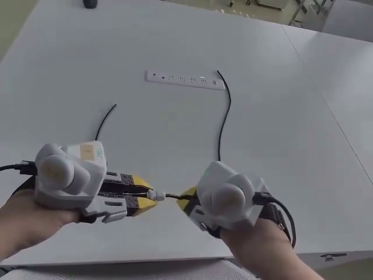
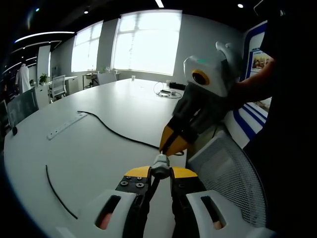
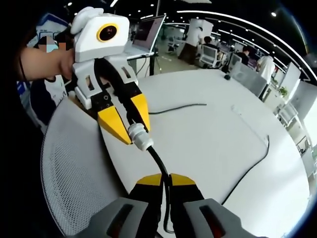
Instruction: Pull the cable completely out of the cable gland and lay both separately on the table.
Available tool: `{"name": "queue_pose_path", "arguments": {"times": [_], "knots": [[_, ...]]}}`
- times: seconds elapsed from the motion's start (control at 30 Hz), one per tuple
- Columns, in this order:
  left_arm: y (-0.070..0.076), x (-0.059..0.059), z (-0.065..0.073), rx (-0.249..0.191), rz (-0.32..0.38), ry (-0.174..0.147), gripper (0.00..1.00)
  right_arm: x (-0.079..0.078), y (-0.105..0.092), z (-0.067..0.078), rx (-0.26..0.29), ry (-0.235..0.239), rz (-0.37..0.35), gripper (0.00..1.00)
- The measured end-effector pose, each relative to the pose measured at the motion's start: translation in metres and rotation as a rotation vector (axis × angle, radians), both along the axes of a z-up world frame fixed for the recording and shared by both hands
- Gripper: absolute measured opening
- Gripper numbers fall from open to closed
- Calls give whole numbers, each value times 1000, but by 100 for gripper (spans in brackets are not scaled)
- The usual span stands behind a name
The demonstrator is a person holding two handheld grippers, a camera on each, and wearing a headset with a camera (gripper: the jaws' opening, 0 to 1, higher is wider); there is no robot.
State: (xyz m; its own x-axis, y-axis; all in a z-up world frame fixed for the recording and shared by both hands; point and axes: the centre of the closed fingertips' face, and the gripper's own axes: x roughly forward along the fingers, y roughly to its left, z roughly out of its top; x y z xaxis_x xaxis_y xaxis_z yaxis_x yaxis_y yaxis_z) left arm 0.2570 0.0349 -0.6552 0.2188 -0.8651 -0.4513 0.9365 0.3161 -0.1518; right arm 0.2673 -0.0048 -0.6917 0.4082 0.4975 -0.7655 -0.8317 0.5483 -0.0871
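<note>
Cable gland [image 3: 140, 138]: white, pinched between the yellow tips of the left gripper [image 2: 160, 173], in the air over the near edge of the table [image 1: 274, 128].
Cable [image 3: 157, 159]: black, leaves the gland and runs into the right gripper [image 3: 166, 179], whose jaws are clamped on it near the gland; its long tail trails across the table.
Step in hand: drawing the cable out, by my reading.
Done well: pull the grippers apart along the gland's axis, steadily, without twisting.
Watch: the tail is long, so one stroke likely won't clear it; regrip close to the gland.
</note>
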Motion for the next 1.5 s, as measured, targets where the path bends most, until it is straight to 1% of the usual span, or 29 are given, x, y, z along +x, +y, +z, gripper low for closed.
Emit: {"name": "queue_pose_path", "arguments": {"times": [0.2, 0.4, 0.5, 0.63, 0.77, 0.87, 0.9, 0.97, 1.03, 1.2, 1.23, 1.27, 1.37, 1.4, 1.43, 1.5], "knots": [[-1, -3, -1, 8, -7, -3, 15, 1, -9, -11, 14, 38, -57, 0], [-1, -5, -2, 14, -12, -7, 15, 2, -22, -23, 12, 83, -116, 0], [-1, -6, -3, 13, -12, -5, 15, 1, -26, -27, 14, 97, -136, 0], [-2, -6, -6, 13, -12, -4, 15, -1, -26, -28, 21, 110, -145, 0], [-1, -5, -6, 13, -4, -1, 15, -1, -25, -27, 15, 90, -121, 0], [0, -4, -7, 13, 7, 9, 15, -2, -24, -27, 21, 96, -107, 0], [1, -3, -7, 13, 10, 8, 15, -1, -24, -26, 23, 76, -93, 0], [1, -2, -6, 12, 14, 10, 15, 1, -25, -22, -5, 26, -62, 0], [1, -2, -6, 13, 14, 11, 15, -2, -25, -22, -23, 16, -43, 1], [1, -2, -6, 17, 10, 11, 15, -3, -23, -18, -23, 3, -28, 2], [1, -1, -6, 16, 10, 11, 15, -3, -22, -16, -19, 3, -24, 3], [0, -1, -5, 12, 9, 11, 15, -2, -21, -13, -14, 2, -23, 6], [-1, 0, -4, 8, 10, 10, 15, -1, -9, 2, 23, -1, -7, 14], [-2, 0, -4, 8, 10, 11, 15, -1, -6, 6, 24, -10, 9, 14], [-2, 0, -4, 6, 10, 12, 15, 0, -1, 10, 14, -27, 39, 14], [-2, -1, -4, 4, 9, 11, 15, 1, 4, 11, -11, -37, 65, 14]]}}
